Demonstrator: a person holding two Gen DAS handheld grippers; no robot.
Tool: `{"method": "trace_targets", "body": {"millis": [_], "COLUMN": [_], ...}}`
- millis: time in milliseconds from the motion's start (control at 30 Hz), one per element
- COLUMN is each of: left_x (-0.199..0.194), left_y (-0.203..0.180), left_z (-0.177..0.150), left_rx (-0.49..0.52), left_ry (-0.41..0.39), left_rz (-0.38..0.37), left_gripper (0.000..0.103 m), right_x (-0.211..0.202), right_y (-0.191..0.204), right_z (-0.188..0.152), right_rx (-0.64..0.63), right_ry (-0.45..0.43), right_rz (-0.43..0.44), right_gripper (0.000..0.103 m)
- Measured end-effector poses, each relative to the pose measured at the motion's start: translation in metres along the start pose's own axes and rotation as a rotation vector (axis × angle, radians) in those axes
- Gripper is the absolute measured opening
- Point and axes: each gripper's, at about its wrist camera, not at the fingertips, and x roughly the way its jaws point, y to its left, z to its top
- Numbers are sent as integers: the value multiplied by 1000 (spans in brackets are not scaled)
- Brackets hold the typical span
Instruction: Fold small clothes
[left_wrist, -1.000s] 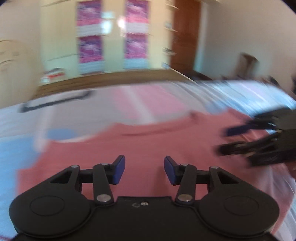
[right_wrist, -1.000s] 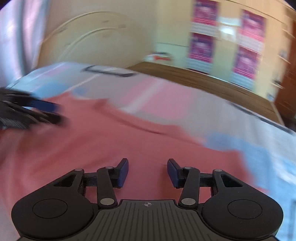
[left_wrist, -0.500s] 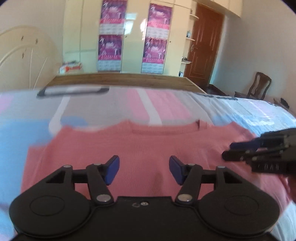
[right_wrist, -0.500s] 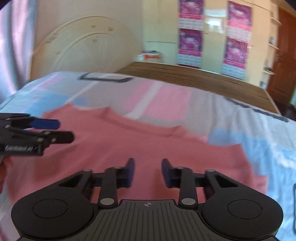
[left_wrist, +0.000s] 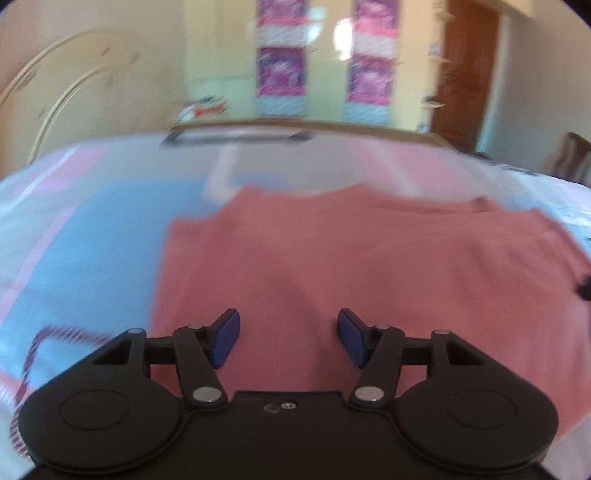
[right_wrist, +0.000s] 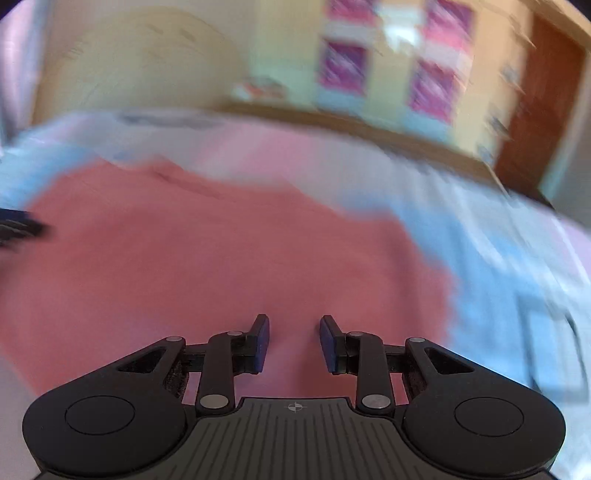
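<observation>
A pink shirt (left_wrist: 351, 266) lies spread flat on the bed, neckline towards the far side; it also shows in the right wrist view (right_wrist: 207, 258). My left gripper (left_wrist: 288, 338) is open and empty, hovering over the shirt's near left part. My right gripper (right_wrist: 294, 341) is open and empty over the shirt's near right part. A dark tip of the left gripper (right_wrist: 18, 225) shows at the left edge of the right wrist view. Both views are blurred by motion.
The bed (left_wrist: 85, 236) has a sheet with blue, pink and white patches. A wooden footboard (left_wrist: 332, 127), a cream headboard (left_wrist: 55, 99), postered cupboards (left_wrist: 280, 66) and a brown door (left_wrist: 465, 74) stand beyond.
Both grippers have swung apart: the left towards the shirt's left edge, the right towards its right edge. The right gripper has nearly left the left wrist view. The right jaws opened slightly wider.
</observation>
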Motion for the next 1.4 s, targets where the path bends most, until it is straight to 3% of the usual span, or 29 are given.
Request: {"method": "trace_targets", "body": {"millis": [67, 100, 200, 333, 467, 533, 633, 800, 967, 1400], "left_x": [-4, -4, -10, -19, -25, -29, -25, -38, -43, -52], "left_y": [13, 14, 4, -41, -91, -111, -122, -115, -103, -53], "left_z": [-5, -6, -1, 12, 7, -7, -29, -46, -46, -46], "left_rx": [-15, -2, 1, 61, 112, 179, 217, 252, 246, 213], "left_ry": [-16, -8, -6, -63, -50, -50, -10, -4, -7, -2], "left_rz": [-11, 17, 25, -63, -196, -194, -176, -169, -156, -53], "left_gripper": [58, 56, 56, 60, 59, 59, 59, 62, 62, 61], "right_x": [-4, -8, -18, -43, -42, -47, -41, -46, -52, -84], "right_y": [-29, -38, -40, -7, 43, 71, 96, 95, 82, 7], "right_z": [-13, -16, -18, -2, 8, 2, -15, -41, -44, -62], "right_rx": [88, 110, 126, 75, 25, -55, -129, -141, -116, 11], "right_ry": [-2, -11, -11, -121, -108, -119, -60, -29, -23, -3], "right_rz": [-24, -30, -43, 9, 142, 192, 240, 201, 159, -24], "right_gripper": [30, 30, 30, 30, 30, 30, 30, 30, 30, 30]}}
